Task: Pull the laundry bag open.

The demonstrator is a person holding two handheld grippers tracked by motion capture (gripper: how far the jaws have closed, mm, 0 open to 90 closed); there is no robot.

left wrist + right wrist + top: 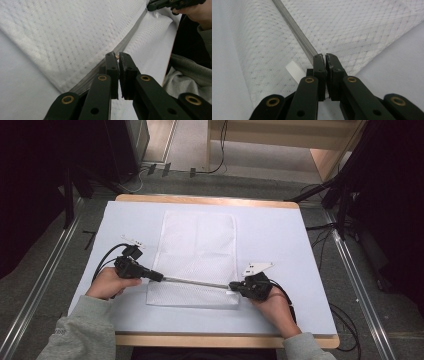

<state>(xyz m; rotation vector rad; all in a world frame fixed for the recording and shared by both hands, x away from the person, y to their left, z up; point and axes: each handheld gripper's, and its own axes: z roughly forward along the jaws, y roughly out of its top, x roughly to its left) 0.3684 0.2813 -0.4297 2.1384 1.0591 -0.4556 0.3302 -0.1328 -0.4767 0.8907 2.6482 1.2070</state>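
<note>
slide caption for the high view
Two hand-held grippers, left and right, pinch the grey zipper of a white mesh bag.

Mesh bag (197,255) lies flat on table (280,235), zipper (195,281) along its near edge.

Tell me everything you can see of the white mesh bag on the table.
The white mesh bag lies flat on the pale table, long side running away from the person. It looks like thin netted fabric with a fine woven pattern. A grey zipper crosses it near the near edge, closed as far as it shows. The left gripper is shut at the zipper's left end, the right gripper at its right end, beside a small white ribbed tab.
</note>
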